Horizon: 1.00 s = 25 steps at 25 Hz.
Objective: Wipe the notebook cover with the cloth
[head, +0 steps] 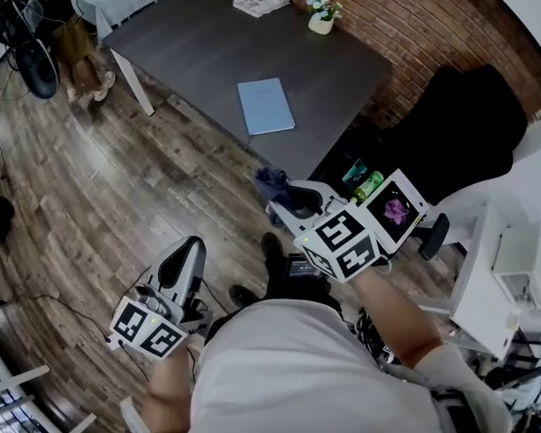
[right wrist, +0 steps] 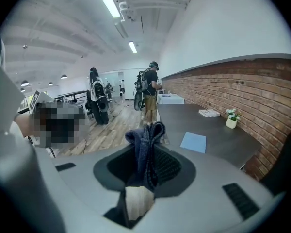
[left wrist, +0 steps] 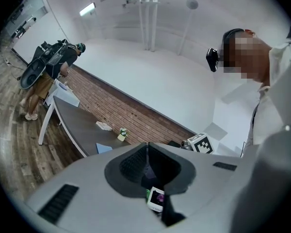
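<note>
Beyond right claw (head: 284, 204) pinching cloth (head: 272, 184), notebook (head: 265, 105) flat on table (head: 207, 52).

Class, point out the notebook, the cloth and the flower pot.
notebook (head: 265, 105), head view, middle of its blue cover
cloth (right wrist: 145, 152), right gripper view, dark folds between the jaws
flower pot (head: 321, 25), head view, its white side

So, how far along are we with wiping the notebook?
Done: the cloth is picked up, pinched in the right tool. In hand: the cloth hangs in the air, short of the table. Left: reach the blue notebook lying flat there and wipe its cover. The left tool is shut, empty.
</note>
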Tool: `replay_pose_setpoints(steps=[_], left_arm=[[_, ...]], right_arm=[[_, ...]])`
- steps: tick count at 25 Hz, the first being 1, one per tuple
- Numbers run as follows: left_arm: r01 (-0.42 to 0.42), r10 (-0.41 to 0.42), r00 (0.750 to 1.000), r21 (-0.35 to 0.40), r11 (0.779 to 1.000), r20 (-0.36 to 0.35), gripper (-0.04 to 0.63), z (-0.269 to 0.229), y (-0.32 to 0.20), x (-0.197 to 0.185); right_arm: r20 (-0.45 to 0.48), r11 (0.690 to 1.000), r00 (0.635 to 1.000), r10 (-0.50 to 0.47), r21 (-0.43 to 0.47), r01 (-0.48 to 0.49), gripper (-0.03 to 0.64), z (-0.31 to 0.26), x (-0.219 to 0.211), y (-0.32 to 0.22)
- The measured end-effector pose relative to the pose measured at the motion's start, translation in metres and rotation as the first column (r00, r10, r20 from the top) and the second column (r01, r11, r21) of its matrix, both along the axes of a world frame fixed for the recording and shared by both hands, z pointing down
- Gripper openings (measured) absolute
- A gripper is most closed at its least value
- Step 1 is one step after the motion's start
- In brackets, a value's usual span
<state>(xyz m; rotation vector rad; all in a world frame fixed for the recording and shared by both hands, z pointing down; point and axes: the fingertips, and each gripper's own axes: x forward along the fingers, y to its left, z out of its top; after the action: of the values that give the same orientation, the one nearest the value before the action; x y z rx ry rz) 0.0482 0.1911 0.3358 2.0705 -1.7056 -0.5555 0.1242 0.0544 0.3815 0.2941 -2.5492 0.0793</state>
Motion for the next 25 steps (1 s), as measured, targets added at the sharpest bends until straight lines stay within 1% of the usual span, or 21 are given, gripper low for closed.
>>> replay_pose_setpoints(steps=[5,9,12,18,21,25], left_arm=[[-0.012,0.011,1.000,0.018,1.000,0.016,0.009,-0.011,0.001,0.011],[-0.008,0.007,1.000,0.034,0.999,0.031,0.009,-0.023,-0.001,0.019],[0.001,-0.003,0.999,0.054,0.999,0.044,0.009,-0.034,-0.006,0.020],[-0.005,0.004,0.999,0.031,0.999,0.033,0.009,-0.036,-0.018,0.043],[-0.004,0.003,0.999,0.036,0.999,0.035,0.009,-0.041,-0.028,0.051],[-0.008,0.007,0.999,0.032,0.999,0.033,0.009,-0.042,-0.039,0.064]], right_arm=[[0.042,0.999,0.999,0.022,-0.027,-0.021,0.106,-0.010,0.024,0.007],[0.095,0.994,0.994,0.052,-0.103,-0.042,0.106,-0.021,0.045,0.005],[0.144,0.989,0.987,0.078,-0.134,-0.058,0.106,-0.035,0.055,-0.005],[0.233,0.986,0.966,0.108,-0.148,-0.074,0.106,-0.063,0.089,-0.026],[0.273,0.982,0.954,0.126,-0.171,-0.080,0.106,-0.075,0.099,-0.039],[0.293,0.977,0.943,0.155,-0.190,-0.102,0.106,-0.080,0.111,-0.055]])
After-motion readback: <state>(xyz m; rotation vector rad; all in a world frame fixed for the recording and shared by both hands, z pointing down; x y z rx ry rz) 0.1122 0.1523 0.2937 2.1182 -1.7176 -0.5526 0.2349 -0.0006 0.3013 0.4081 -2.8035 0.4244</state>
